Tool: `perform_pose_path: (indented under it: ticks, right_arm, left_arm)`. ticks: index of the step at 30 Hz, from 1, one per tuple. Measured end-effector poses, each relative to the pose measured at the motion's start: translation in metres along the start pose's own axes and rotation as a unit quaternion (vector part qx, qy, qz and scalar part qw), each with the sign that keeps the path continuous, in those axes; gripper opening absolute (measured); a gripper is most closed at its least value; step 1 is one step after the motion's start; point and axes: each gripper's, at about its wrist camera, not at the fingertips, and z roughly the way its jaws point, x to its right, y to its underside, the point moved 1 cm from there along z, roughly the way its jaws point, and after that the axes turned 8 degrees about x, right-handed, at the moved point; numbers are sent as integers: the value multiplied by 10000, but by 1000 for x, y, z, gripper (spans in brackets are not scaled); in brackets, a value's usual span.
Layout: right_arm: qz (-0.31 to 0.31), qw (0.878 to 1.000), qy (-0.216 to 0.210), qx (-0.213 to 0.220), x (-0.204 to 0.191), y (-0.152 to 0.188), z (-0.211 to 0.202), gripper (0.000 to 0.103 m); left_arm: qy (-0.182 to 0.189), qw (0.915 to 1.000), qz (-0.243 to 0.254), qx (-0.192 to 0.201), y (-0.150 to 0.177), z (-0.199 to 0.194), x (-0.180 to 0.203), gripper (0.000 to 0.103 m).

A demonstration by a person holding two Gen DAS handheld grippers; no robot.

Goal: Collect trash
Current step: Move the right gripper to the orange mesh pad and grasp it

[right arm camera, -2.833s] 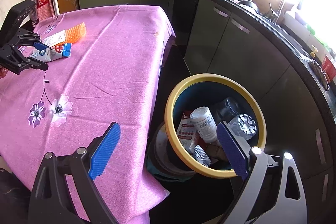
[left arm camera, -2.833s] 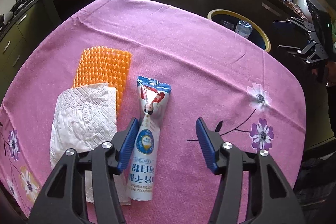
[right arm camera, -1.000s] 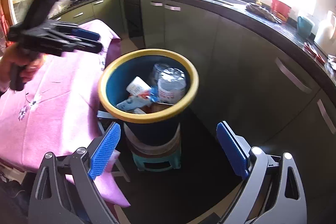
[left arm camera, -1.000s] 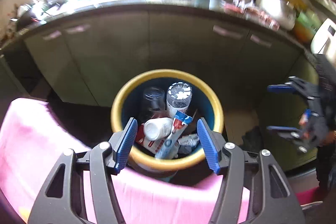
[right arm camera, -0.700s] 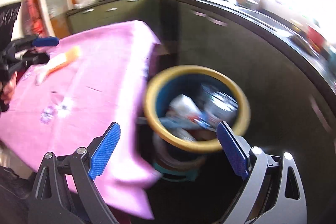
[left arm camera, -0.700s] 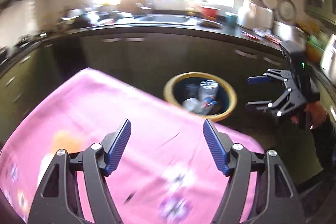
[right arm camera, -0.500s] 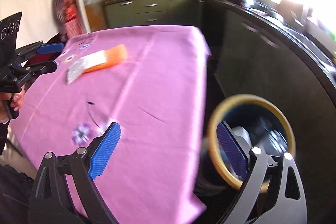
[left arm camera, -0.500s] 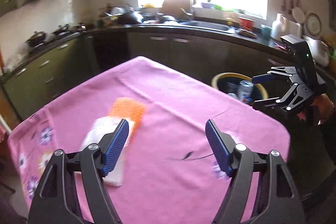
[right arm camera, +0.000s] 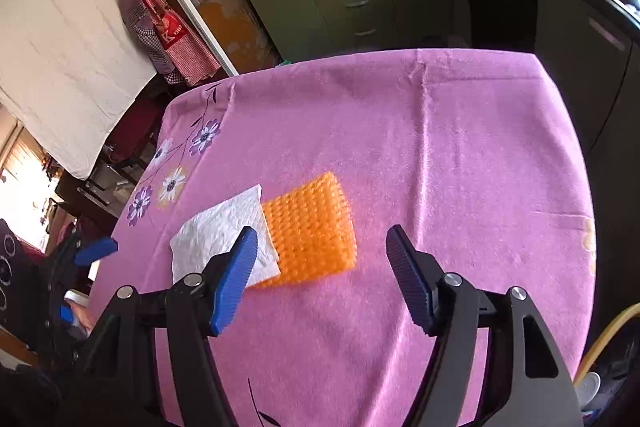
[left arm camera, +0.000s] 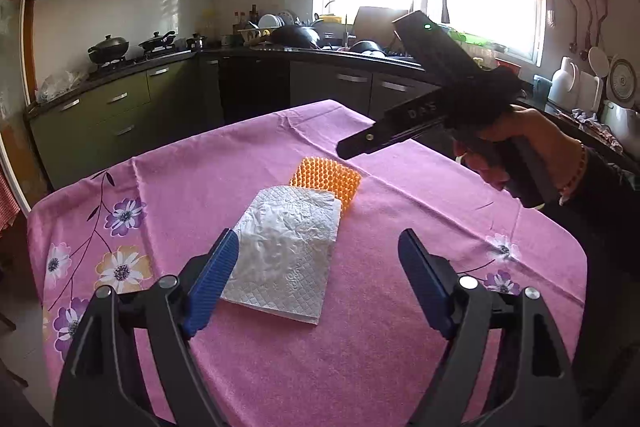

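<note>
A square table covered with a pink cloth printed with flowers (left arm camera: 400, 211) stands in a kitchen with dark green cabinets. On the cloth lie two pieces of trash: a white embossed paper napkin (left arm camera: 286, 251) and an orange bumpy plastic sheet (left arm camera: 327, 180). The napkin lies partly over the near edge of the orange sheet, so the two touch each other. In the left wrist view, the left gripper (left arm camera: 320, 281) hangs above the table with its two blue-padded fingers spread wide and nothing between them; the left pad (left arm camera: 212, 285) covers one corner of the napkin in the picture, but whether it touches is not clear. In the right wrist view, the right gripper (right arm camera: 320, 275) is also above the table, its fingers spread apart and holding nothing, and the orange sheet (right arm camera: 310, 229) shows in the gap between them, a little toward the left finger, with the napkin (right arm camera: 218, 237) just beside it. At the lower right edge of this view a piece of the yellow rim of a bin (right arm camera: 610, 335) shows beside the table.
</note>
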Motion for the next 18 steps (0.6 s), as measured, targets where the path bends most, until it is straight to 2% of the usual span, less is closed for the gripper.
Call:
perform_pose_path:
  ticks: [4, 8, 9, 11, 12, 18]
  right_arm:
    - [118, 9995, -24, -307, 3, -10, 26, 67]
    - [98, 9990, -85, -438, -2, -10, 38, 56]
    - [104, 9989, -113, -452, -3, -8, 39, 49]
    - [100, 9988, -119, -459, -5, -6, 40, 27]
    - [92, 9989, -148, -437, -7, -7, 39, 7]
    - [30, 9998, -193, -48, -16, -4, 5, 6]
  left_arm:
    - [25, 10000, -29, -91, 3, 5, -1, 78]
    - [76, 9999, -39, -125, 5, 6, 0, 79]
    - [75, 9999, -29, -133, 5, 6, 0, 79]
    - [76, 9998, -14, -159, 6, 8, 1, 79]
    - [75, 9998, -11, -163, 6, 8, 2, 79]
    - [59, 9999, -28, -137, 7, 8, 2, 82]
